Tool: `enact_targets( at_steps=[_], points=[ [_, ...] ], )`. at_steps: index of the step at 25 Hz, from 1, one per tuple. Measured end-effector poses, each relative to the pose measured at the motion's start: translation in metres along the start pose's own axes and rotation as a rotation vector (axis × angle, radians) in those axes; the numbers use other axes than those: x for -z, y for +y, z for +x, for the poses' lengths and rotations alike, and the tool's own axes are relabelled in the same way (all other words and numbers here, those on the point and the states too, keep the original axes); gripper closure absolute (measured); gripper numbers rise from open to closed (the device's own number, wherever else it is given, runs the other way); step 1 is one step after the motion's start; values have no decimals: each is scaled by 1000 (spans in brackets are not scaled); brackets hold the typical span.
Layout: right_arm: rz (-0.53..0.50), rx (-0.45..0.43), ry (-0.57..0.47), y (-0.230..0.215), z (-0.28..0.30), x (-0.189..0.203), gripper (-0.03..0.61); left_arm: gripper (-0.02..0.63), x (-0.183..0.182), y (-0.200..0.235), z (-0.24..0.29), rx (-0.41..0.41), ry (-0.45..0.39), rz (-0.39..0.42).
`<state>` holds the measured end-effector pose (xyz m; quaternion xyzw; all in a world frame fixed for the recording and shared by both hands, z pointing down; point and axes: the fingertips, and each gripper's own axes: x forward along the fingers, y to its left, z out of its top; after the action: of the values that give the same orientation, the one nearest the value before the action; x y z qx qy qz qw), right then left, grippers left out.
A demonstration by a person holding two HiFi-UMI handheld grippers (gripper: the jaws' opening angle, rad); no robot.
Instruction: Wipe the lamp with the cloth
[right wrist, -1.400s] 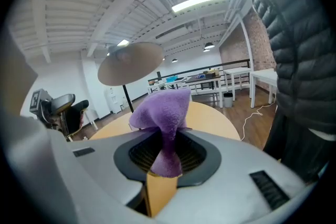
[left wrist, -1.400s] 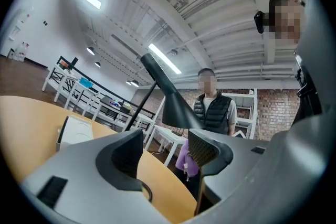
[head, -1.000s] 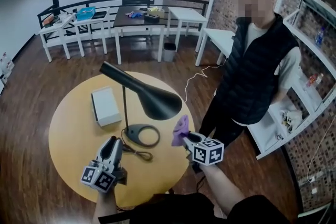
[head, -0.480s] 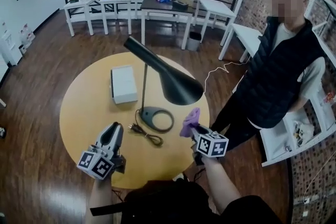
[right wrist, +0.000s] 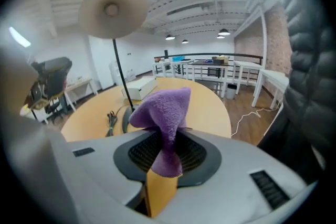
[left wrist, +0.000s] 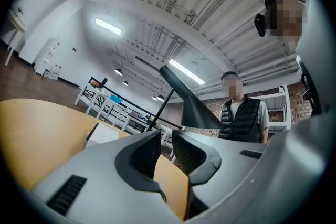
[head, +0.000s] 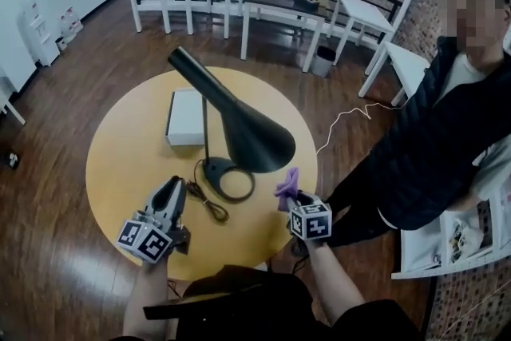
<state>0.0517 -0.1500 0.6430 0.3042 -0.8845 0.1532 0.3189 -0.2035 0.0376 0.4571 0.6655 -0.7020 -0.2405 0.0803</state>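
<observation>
right claw (right wrist: 166, 157) clamps cloth (right wrist: 163, 107), tilted down | left claw (left wrist: 165, 150) closed, seemingly level

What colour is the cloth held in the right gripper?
Purple. The cloth shows best in the right gripper view.

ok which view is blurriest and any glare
Right gripper view is softest: the purple cloth at centre is sharp, the lamp shade and edges smear. Left gripper view: dark rounded corners, bright ceiling strip lights. Head view: sharp, fisheye-bent, sheen on the floor.
</observation>
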Motion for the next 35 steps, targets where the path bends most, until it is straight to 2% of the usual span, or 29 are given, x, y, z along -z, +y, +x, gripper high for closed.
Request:
enact_targets(
  at_steps=[4,8,11,17,20,24,26,27,30,31,32,33,35],
  points=[
    [-200,18,138,-35,24,18,486,546,22,-7,15,-82,-3,-15],
    [-296,-27,178,-32,42,16,482,546,22,-3,9,-162,-19,-20],
    [-326,-48,217,-33,51,26,482,546,19,-4,0,-192,-35,-12],
    [-296,-73,205,-19,62,21,483,546,13,7,-5,-196,-19,1],
    [-272,-47,110,-18,53,-4,486,546,7,14,-11,-201,-7,2],
    [-309,-5,-212,-33,12,-116,488,546,-3,20,-6,-174,-17,-1],
    [-301,-73,-389,-38,-29,-178,489,546,-10,15,2,-145,-29,1],
    [-289,-151,-472,-32,-54,-205,489,546,-13,12,6,-129,-34,3],
    [-250,-494,-667,10,-128,-256,491,546,-17,4,18,-85,-45,-4],
    [-264,-598,-691,28,-145,-262,491,546,-17,3,22,-77,-46,-7],
    [-301,-665,-690,44,-155,-263,491,546,-15,2,25,-71,-45,-10],
    [-355,-690,-667,57,-158,-261,491,546,-13,1,27,-65,-43,-12],
    [-487,-644,-602,72,-150,-249,489,546,-8,-4,32,-49,-32,-12]
  ],
)
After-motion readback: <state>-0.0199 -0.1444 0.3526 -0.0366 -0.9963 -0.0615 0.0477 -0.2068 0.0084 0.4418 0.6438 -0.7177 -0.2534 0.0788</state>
